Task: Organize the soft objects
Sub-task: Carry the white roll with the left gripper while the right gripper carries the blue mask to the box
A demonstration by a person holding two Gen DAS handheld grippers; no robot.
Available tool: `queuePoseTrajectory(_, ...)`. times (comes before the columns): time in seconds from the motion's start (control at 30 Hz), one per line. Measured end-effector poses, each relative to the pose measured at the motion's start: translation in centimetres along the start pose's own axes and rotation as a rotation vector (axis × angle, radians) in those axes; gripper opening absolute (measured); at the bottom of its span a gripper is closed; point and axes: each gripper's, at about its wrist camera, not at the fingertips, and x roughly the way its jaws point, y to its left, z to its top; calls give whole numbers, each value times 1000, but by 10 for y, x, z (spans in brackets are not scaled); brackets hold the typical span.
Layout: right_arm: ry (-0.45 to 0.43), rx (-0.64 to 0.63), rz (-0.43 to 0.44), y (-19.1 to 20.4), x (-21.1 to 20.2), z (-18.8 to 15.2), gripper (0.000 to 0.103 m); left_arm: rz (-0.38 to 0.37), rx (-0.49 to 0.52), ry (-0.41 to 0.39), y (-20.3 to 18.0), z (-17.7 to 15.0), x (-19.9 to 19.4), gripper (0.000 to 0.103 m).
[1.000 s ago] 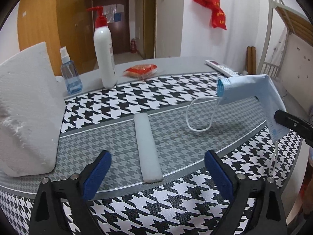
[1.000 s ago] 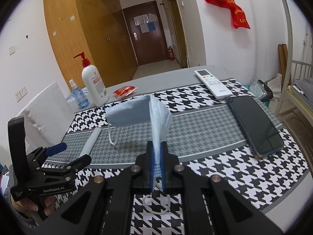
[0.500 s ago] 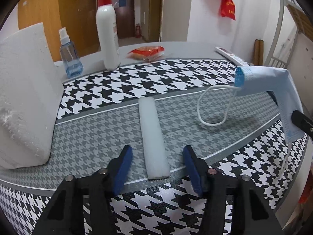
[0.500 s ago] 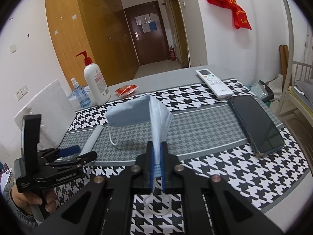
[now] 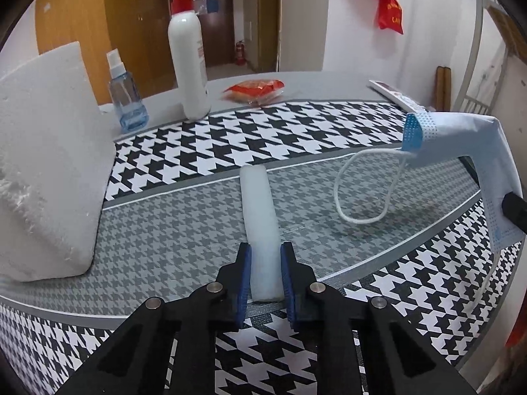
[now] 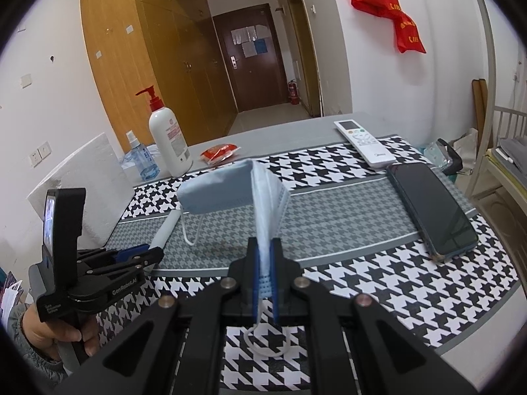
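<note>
A white foam stick (image 5: 259, 217) lies lengthwise on the grey band of the houndstooth tablecloth (image 5: 184, 151). My left gripper (image 5: 265, 275) is shut on the stick's near end, blue pads against both sides; it also shows in the right wrist view (image 6: 145, 252) at the left. My right gripper (image 6: 263, 270) is shut on a light blue face mask (image 6: 230, 187) and holds it above the table, one ear loop (image 5: 365, 191) hanging down. The mask also shows in the left wrist view (image 5: 467, 138) at the right.
A white foam block (image 5: 42, 164) stands at the left. A spray bottle (image 5: 126, 98), a pump bottle (image 5: 189, 56) and a red packet (image 5: 255, 89) stand at the back. A remote (image 6: 364, 141) and a phone (image 6: 431, 207) lie at the right.
My left gripper moved forward and closed from wide open onto the near end of the foam stick. My right gripper held the mask still.
</note>
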Motion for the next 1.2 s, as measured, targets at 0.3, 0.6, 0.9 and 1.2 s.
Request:
queuePoseTrajectory(0.3, -7, -4, -4, 4, -3, 1, 8, -9, -1, -53, 4, -3, -14, 16)
queuePoseTrajectory(0.6, -13, -14, -2, 9, -6, 1, 8, -23, -4, -98, 7, -6, -27, 16)
queuePoseTrajectory(0.9, -20, -24, -2, 16, -11, 2, 8, -40, 1, -140, 12, -11, -45, 16)
queuePoseTrajectory(1.2, -34, -42, 1, 27, -18, 3, 8, -28, 3, -184, 21, -14, -69, 16)
